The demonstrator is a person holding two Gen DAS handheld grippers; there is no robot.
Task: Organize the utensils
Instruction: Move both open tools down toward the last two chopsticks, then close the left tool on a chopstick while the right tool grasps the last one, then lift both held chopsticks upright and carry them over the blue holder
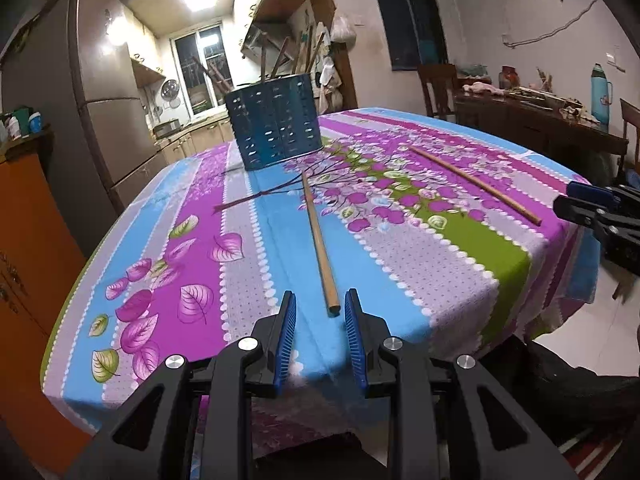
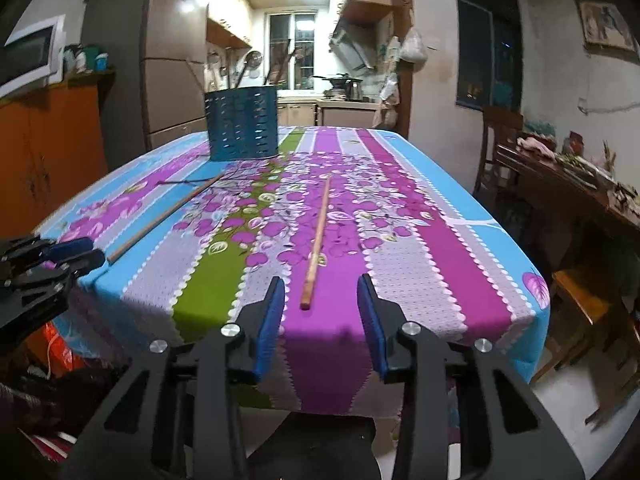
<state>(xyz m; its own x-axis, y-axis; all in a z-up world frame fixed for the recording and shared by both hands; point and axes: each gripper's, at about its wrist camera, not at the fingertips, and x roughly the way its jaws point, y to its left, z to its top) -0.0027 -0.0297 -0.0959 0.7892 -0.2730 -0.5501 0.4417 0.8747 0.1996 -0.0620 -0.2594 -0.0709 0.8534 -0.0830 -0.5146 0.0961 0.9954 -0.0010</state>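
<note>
Two wooden chopsticks lie apart on the flowered tablecloth. The left chopstick (image 1: 318, 236) points at my left gripper (image 1: 320, 300), which is open, its near end just between the fingertips. It also shows in the right wrist view (image 2: 168, 216). The right chopstick (image 2: 317, 240) lies in front of my right gripper (image 2: 321, 286), which is open and empty; it also shows in the left wrist view (image 1: 476, 182). A blue perforated utensil holder (image 1: 274, 130) stands at the table's far side with several sticks in it, also seen in the right wrist view (image 2: 242, 122).
The table (image 2: 440, 264) edge is right below both grippers. My right gripper shows at the right edge of the left wrist view (image 1: 592, 204); my left gripper shows at the left of the right wrist view (image 2: 76, 254). An orange cabinet (image 1: 28, 248) stands left, a wooden sideboard (image 2: 568, 196) and chairs right.
</note>
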